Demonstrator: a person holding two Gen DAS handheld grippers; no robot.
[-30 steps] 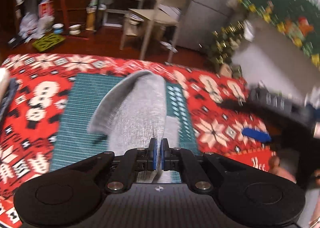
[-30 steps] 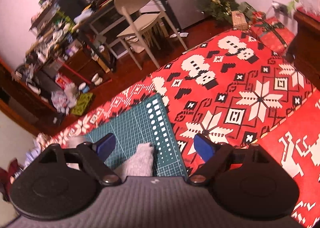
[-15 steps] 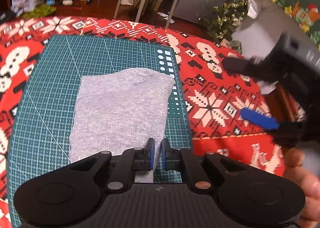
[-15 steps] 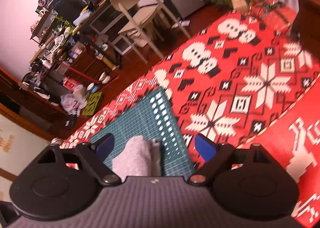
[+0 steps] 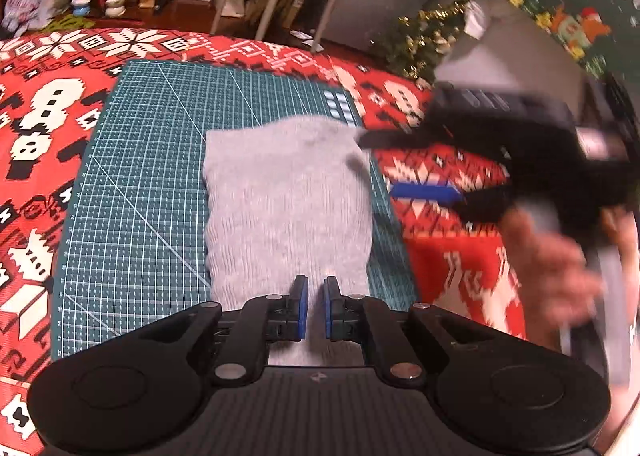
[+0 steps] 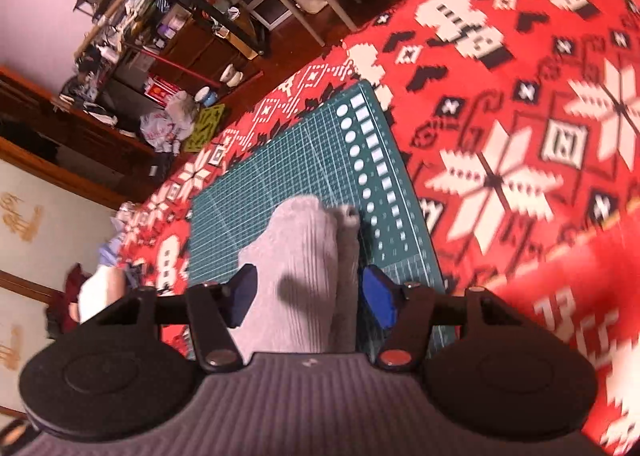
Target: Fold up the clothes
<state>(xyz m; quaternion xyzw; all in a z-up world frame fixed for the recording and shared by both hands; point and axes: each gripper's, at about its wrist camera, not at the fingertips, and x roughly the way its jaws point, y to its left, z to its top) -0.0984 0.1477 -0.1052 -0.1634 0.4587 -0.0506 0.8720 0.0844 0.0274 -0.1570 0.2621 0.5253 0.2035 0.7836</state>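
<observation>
While the grey ribbed knit garment (image 5: 286, 207) lay lengthwise ahead on the green gridded cutting mat (image 5: 140, 183), the left tool (image 5: 315, 310) stood slightly parted, gripping nothing, and the right tool (image 6: 308, 296) gaped wide astride it.

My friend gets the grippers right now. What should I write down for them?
Left hand-held gripper: fingers slightly apart over the near edge of the grey cloth; it no longer looks clamped.
Right hand-held gripper: open, fingers either side of the cloth, not gripping.
The grey cloth lies folded and flat on the green cutting mat, near its right edge, on the red patterned tablecloth.
Done: a fold has been laid down.
Left: probably another fold or tidying the edges; check first.
</observation>
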